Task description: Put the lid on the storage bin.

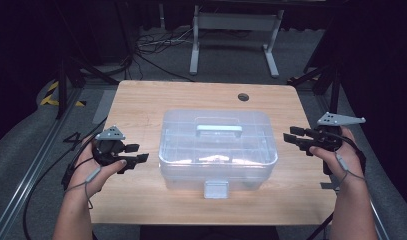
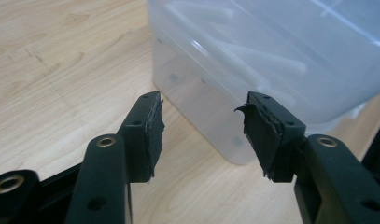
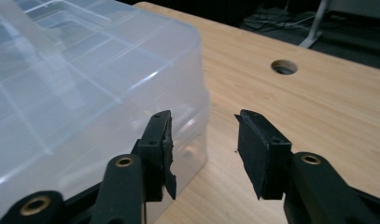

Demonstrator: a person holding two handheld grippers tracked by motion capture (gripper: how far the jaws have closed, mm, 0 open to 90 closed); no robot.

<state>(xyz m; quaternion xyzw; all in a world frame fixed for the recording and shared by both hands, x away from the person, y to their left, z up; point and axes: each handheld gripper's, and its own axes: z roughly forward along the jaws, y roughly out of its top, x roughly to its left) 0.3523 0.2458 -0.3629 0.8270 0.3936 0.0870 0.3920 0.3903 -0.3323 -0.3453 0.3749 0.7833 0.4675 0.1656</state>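
With the left hand-held gripper (image 1: 141, 159) and right hand-held gripper (image 1: 290, 136) both apart and empty beside the plastic box (image 1: 218, 150) on the worktop (image 1: 141, 100), the step looks like release; next likely its front latch (image 1: 216, 189).

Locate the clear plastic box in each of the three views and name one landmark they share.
High view: the clear plastic box sits mid-table, lid shut, between the two tools.
Left gripper view: it takes the upper right, its corner beyond the open jaws.
Right gripper view: it takes the left half, its corner behind the left jaw.
Shared landmark: the wooden table.
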